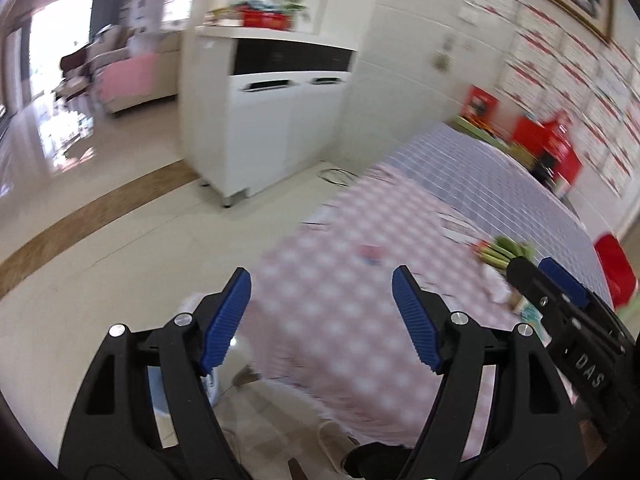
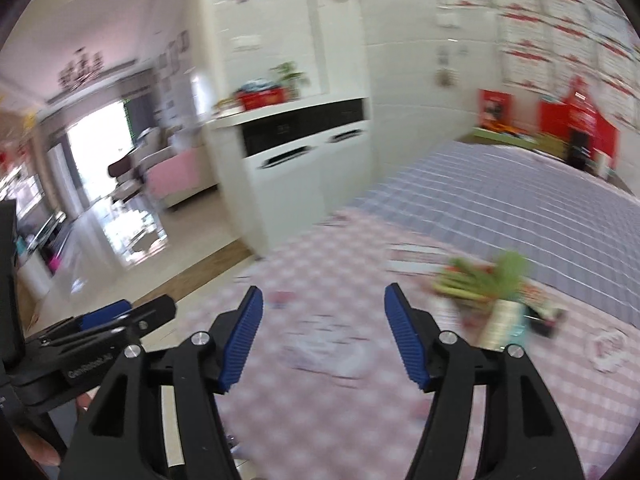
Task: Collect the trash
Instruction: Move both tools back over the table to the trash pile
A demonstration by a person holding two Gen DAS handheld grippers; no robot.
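Observation:
A table under a pink and purple check cloth [image 1: 340, 340] [image 2: 520, 208] fills the right of both views, which are blurred. On it lie a small red and blue wrapper [image 1: 370, 254], a flat pale piece of paper [image 2: 320, 352], a bundle of green stalks [image 1: 508, 250] [image 2: 488, 276] and a pale carton [image 2: 504, 320]. My left gripper [image 1: 320, 280] hangs open over the table's near corner with nothing between its blue pads. My right gripper [image 2: 324, 292] stands open above the pink cloth, also empty. Each gripper shows in the other's view, the right one [image 1: 552, 280] and the left one [image 2: 120, 312].
A white cabinet [image 1: 272, 120] [image 2: 308, 176] stands on the tiled floor beyond the table. Red boxes [image 1: 548, 144] [image 2: 576, 124] sit at the table's far end, a red chair [image 1: 616, 272] at its right side. A cable coil [image 1: 334, 174] lies on the floor.

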